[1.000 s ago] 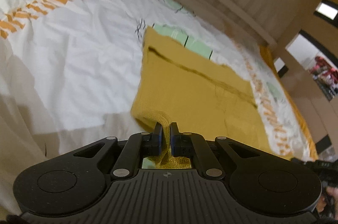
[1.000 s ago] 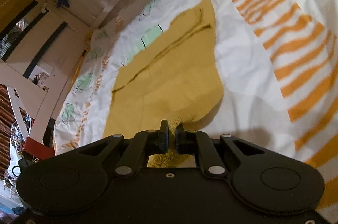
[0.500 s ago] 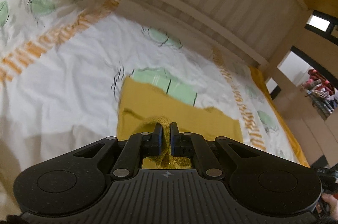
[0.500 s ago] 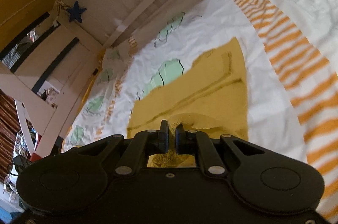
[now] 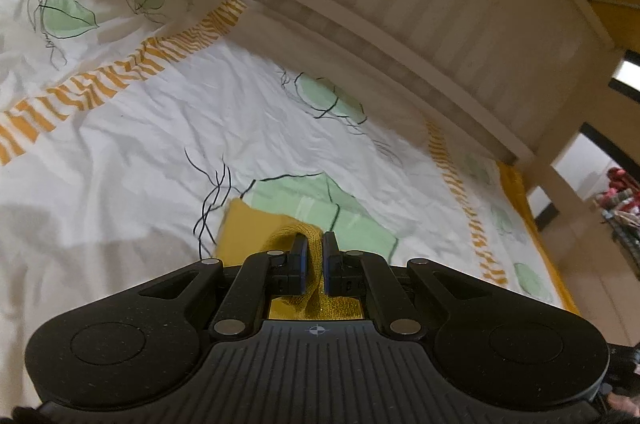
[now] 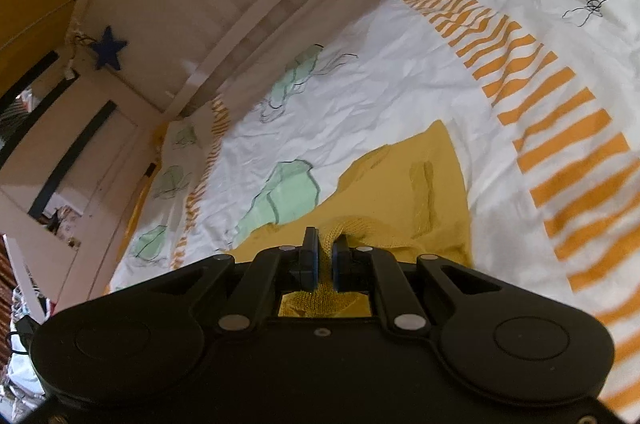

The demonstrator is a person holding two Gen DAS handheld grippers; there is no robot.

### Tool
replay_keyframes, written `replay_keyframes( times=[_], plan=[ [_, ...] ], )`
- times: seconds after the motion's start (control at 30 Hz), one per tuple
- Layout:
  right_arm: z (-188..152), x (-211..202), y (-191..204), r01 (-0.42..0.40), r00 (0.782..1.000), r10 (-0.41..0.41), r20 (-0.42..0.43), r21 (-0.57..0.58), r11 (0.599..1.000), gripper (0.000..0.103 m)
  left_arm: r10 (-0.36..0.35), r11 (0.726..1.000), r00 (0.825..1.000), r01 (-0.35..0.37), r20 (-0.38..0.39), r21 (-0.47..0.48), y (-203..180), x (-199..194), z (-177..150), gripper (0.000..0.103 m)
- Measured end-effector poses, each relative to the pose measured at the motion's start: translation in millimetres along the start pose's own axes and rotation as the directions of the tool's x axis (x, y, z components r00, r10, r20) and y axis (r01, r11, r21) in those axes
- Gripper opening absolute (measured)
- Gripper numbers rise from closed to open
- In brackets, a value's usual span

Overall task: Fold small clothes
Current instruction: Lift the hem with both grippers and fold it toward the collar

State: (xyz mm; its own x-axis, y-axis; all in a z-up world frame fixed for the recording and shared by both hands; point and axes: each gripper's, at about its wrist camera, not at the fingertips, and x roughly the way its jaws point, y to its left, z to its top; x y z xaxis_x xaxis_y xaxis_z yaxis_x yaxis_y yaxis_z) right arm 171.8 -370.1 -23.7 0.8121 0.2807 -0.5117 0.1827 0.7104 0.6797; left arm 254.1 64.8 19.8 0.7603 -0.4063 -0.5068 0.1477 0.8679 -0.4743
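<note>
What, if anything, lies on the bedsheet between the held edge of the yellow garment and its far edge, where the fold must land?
Nothing visible does. Both the left gripper and right gripper are shut on the yellow garment, and its far part lies bare on the bedsheet.

Both grippers carry pinched edge of yellow garment (image 6: 420,183) fwd toward headboard (image 5: 440,3) vs 1 s ago. Left gripper (image 5: 314,256) view: visible cloth shrinks to a small corner, dark seam no longer in view. Right gripper (image 6: 325,256) view: less cloth, more bedsheet (image 6: 400,83) exposed
</note>
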Motion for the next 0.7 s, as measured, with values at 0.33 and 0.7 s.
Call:
replay_keyframes(
  times=[0.33, 0.7],
  plan=[
    [11, 66, -31, 0.053, 0.998, -0.052, -0.034, 0.028, 0.998, 0.015, 0.073, 0.997, 0.996, -0.074, -0.057, -0.009, 18, 72, -2, 0.006],
    [21, 90, -46, 0.067, 0.997, -0.067, -0.031, -0.028, 0.997, 0.015, 0.087, 0.995, 0.993, -0.09, -0.085, -0.031, 27, 117, -1, 0.007]
  ],
)
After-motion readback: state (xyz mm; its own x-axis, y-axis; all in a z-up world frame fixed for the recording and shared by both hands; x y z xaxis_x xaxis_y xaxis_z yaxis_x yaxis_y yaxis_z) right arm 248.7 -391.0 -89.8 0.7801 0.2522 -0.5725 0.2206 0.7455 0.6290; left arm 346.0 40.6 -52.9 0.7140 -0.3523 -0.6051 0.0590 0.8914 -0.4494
